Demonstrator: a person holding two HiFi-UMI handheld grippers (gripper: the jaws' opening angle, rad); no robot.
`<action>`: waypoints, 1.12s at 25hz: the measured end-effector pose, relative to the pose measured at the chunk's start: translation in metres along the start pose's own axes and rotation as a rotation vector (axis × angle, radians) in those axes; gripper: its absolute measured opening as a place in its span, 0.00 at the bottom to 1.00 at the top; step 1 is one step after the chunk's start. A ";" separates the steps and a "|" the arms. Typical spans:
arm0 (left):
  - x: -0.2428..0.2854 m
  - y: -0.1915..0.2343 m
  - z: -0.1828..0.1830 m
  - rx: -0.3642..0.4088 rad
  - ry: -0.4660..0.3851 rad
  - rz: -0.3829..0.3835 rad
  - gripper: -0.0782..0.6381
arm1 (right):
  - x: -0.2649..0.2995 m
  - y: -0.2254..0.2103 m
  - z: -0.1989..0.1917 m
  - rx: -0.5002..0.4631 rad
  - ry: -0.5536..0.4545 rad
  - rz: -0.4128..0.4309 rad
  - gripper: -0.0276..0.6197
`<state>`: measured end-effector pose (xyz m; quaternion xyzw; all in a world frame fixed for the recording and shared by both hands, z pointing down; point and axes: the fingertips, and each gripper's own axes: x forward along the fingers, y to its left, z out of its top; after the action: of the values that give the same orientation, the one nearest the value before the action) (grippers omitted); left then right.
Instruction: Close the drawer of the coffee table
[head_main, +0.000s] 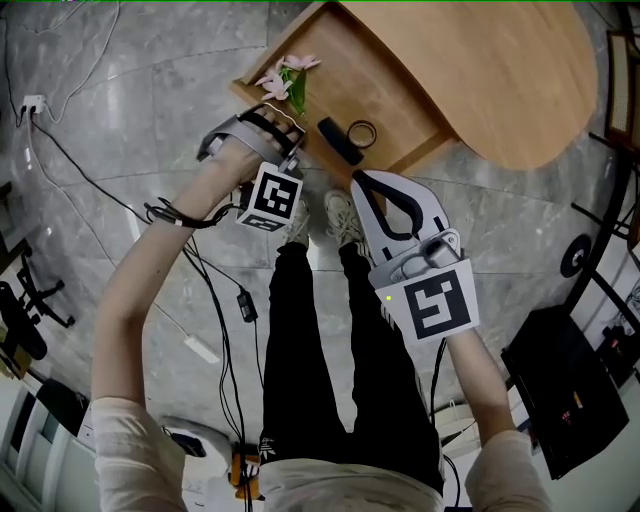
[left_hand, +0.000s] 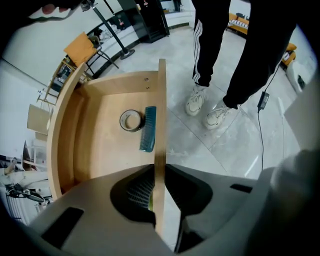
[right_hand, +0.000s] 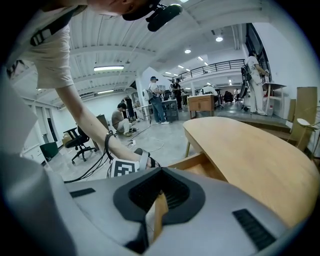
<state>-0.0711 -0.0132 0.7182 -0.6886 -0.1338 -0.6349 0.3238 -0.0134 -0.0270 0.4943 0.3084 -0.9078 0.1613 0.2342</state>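
Note:
The wooden coffee table (head_main: 500, 70) has its drawer (head_main: 250, 92) pulled out toward me. In the drawer lie pink flowers (head_main: 288, 78), a dark comb (head_main: 340, 140) and a tape ring (head_main: 362, 133). My left gripper (head_main: 292, 138) points steeply down over the drawer's front panel (left_hand: 161, 110). The left gripper (left_hand: 159, 200) straddles that panel's top edge and is shut on it. Beyond its jaws lie the comb (left_hand: 148, 129) and the tape ring (left_hand: 131, 120). My right gripper (head_main: 357, 180) meets the same panel further right. The right gripper (right_hand: 156, 220) has a strip of the panel (right_hand: 159, 212) pinched in its narrow gap.
My shoes (head_main: 325, 215) stand on the grey tile floor right beside the drawer front. Cables (head_main: 210, 290) trail across the floor at left, near an office chair (head_main: 25, 300). A black case (head_main: 570, 390) sits at right. The tabletop (right_hand: 250, 155) overhangs the drawer.

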 end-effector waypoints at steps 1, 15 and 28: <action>-0.001 0.000 0.000 0.003 0.000 -0.003 0.21 | 0.000 0.001 0.000 0.004 0.000 0.002 0.05; -0.042 0.024 0.004 -0.008 -0.047 0.021 0.21 | -0.019 -0.008 -0.012 0.065 0.013 0.005 0.05; -0.055 0.087 -0.006 -0.047 -0.018 0.099 0.21 | -0.025 -0.009 0.030 0.080 -0.057 -0.015 0.05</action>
<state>-0.0331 -0.0700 0.6412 -0.7074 -0.0875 -0.6151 0.3370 -0.0003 -0.0351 0.4576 0.3288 -0.9045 0.1870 0.1968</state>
